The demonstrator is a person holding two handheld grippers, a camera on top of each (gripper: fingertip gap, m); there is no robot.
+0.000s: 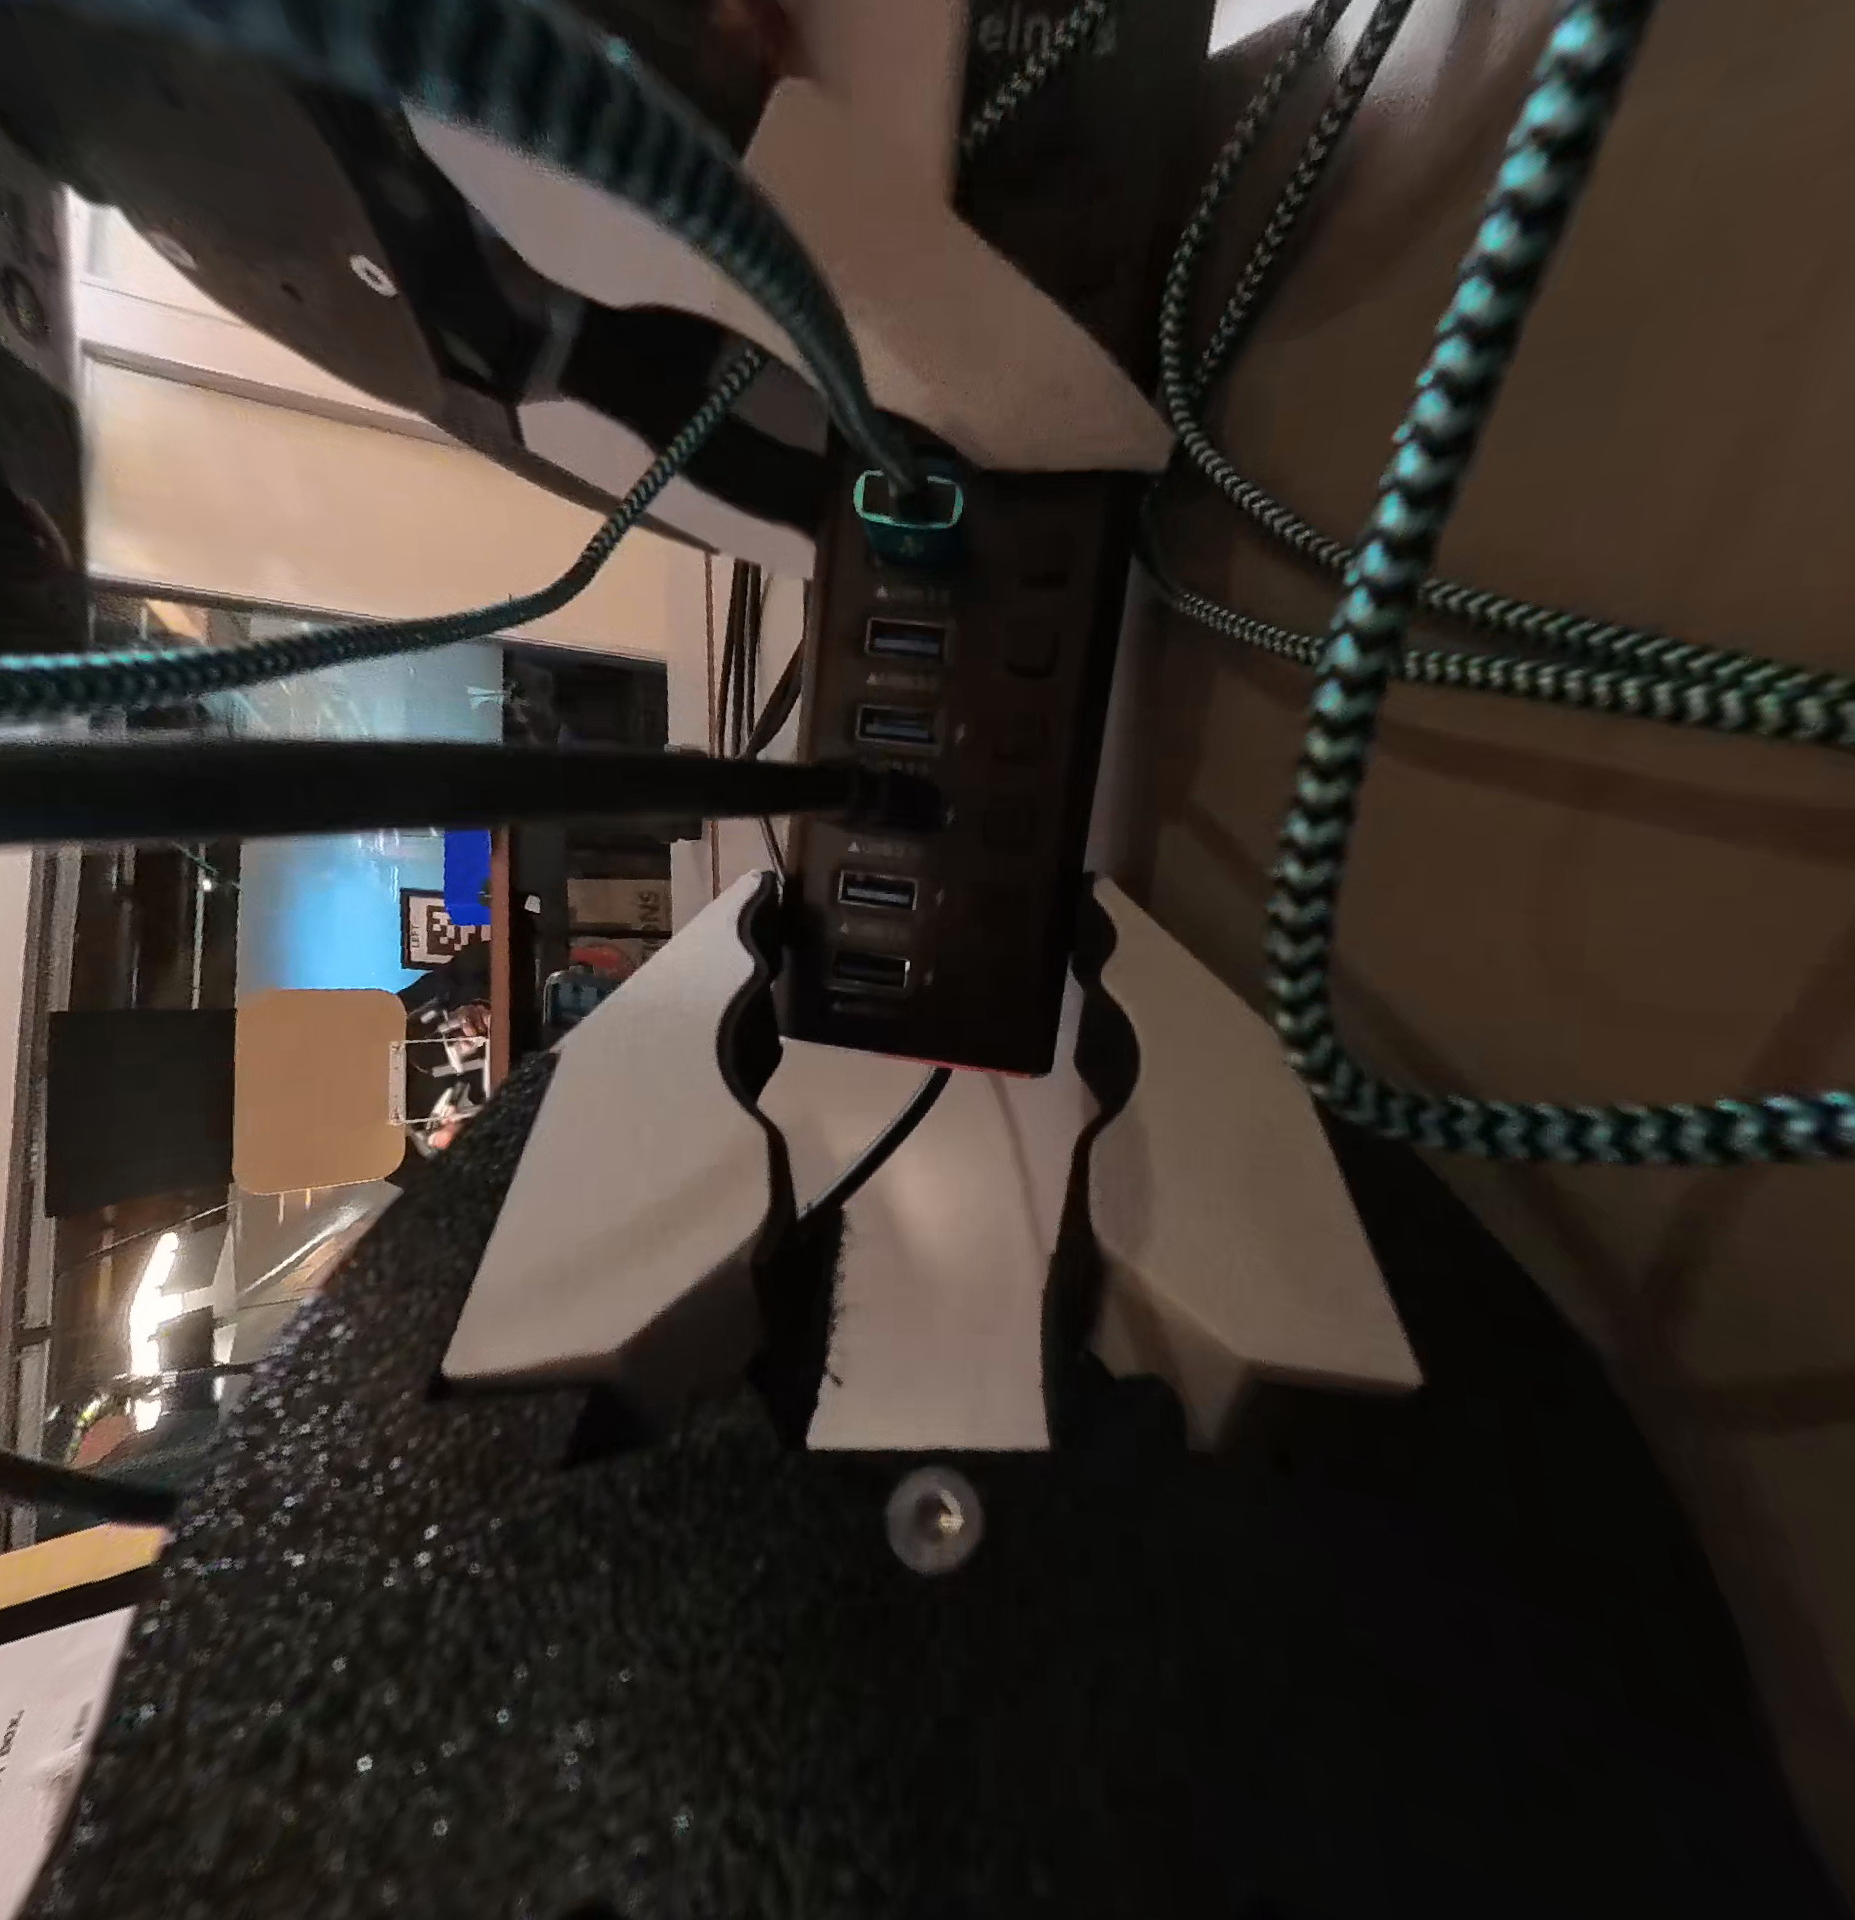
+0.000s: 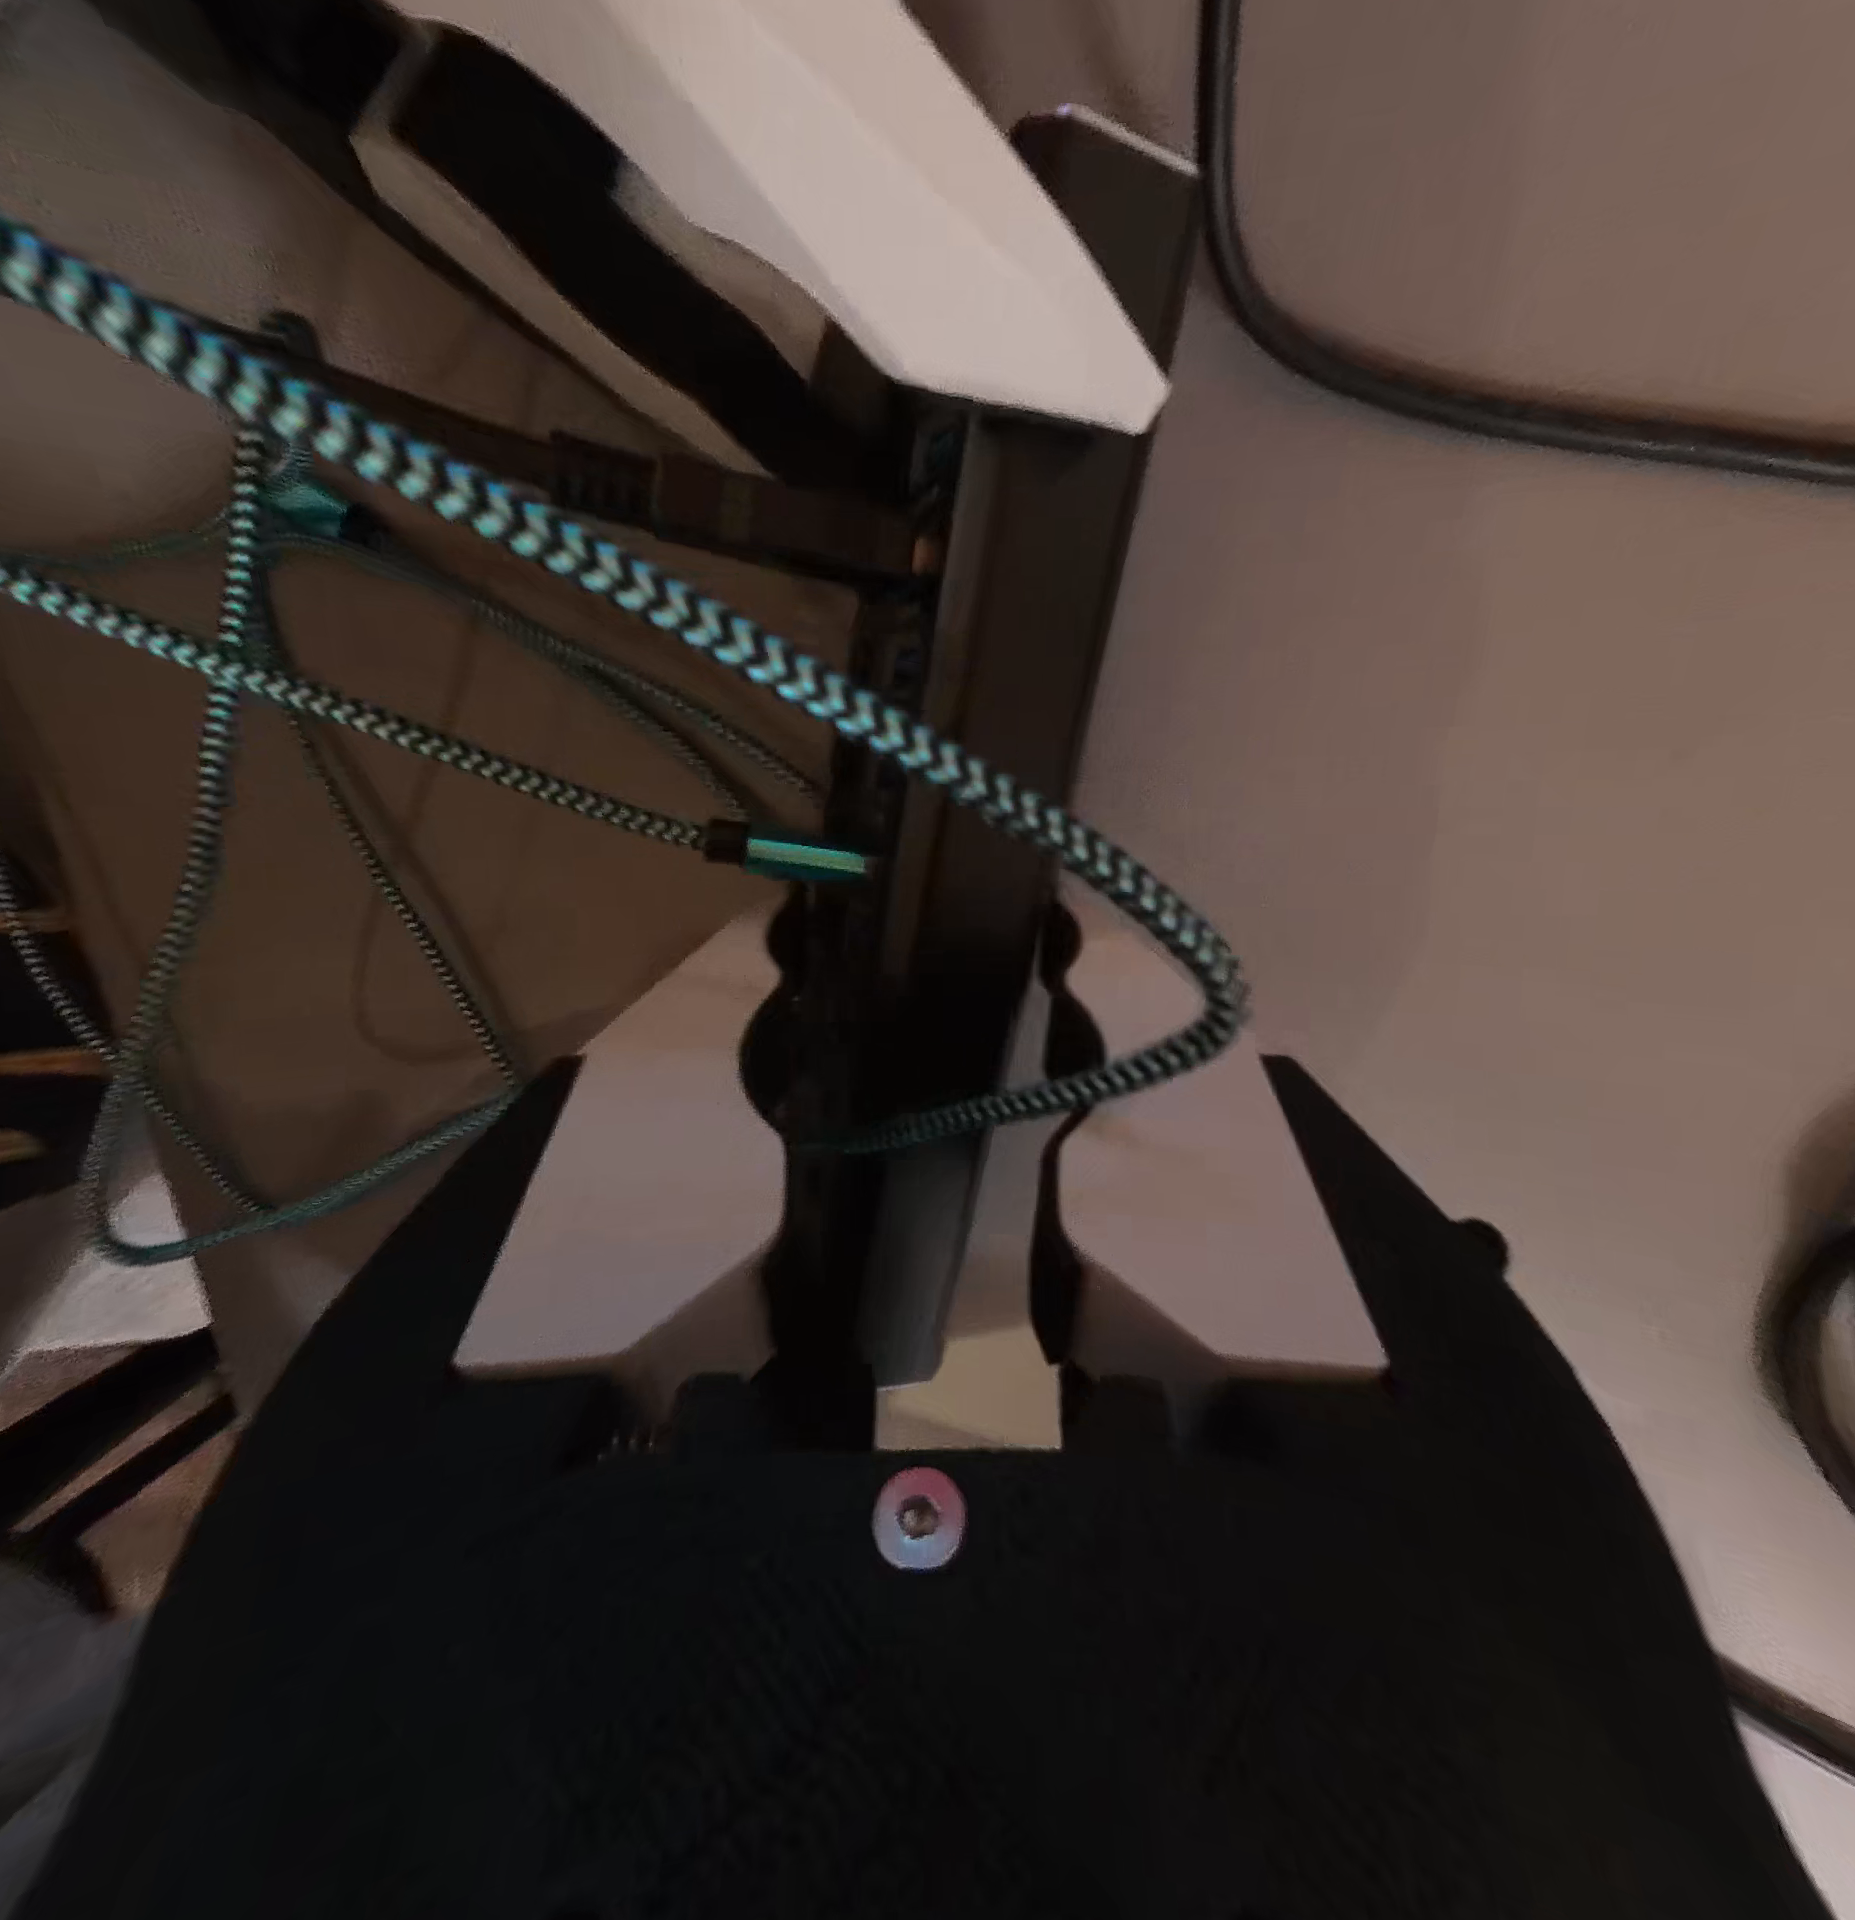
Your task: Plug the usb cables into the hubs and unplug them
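Left gripper [image 1: 928,935] and right gripper [image 2: 907,977] each clamped on something, facing each other

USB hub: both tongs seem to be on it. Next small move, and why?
Probably release the right tongs from the hub and go for a plug, perhaps the teal connector in the top port. The left tongs already clamp the hub's lower end. A black cable is also plugged in; four ports look empty.

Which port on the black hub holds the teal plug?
The top port of the black hub: the teal plug sits there. A black plug fills the fourth; the others are empty.
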